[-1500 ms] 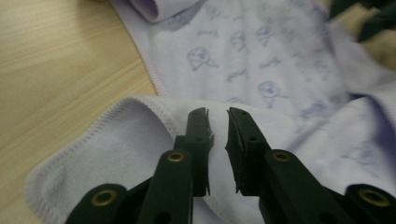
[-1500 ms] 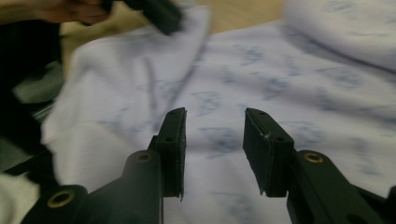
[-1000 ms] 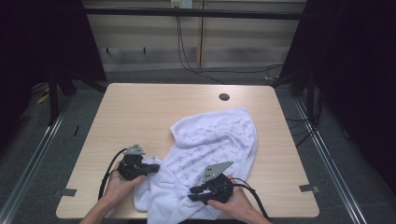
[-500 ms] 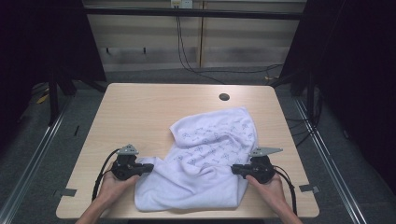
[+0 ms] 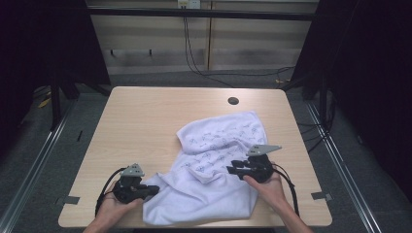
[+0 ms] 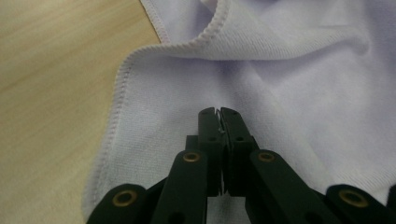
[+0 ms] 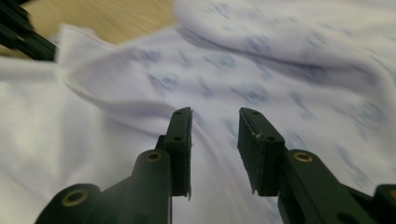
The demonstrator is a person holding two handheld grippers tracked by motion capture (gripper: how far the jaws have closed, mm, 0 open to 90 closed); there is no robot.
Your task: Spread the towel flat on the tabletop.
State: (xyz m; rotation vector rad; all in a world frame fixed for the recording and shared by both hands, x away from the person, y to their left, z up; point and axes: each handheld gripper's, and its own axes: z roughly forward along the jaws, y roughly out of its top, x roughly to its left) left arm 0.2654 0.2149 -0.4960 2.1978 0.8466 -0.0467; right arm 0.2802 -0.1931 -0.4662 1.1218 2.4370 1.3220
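On the table (image 5: 145, 121), crumpled white cloth (image 5: 214, 194)

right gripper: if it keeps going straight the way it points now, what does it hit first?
Most likely the raised fold of the white cloth just ahead of the right gripper, whose jaws have just been opening with nothing between them; depth is unclear.

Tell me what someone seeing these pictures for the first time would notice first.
The crumpled white towel stands out, spread over the near half of the wooden table, part plain and part showing a faint blue print. The left gripper sits at its near left edge with jaws together. The right gripper hovers over the towel's right side; its jaws have just been opening, with nothing between them.
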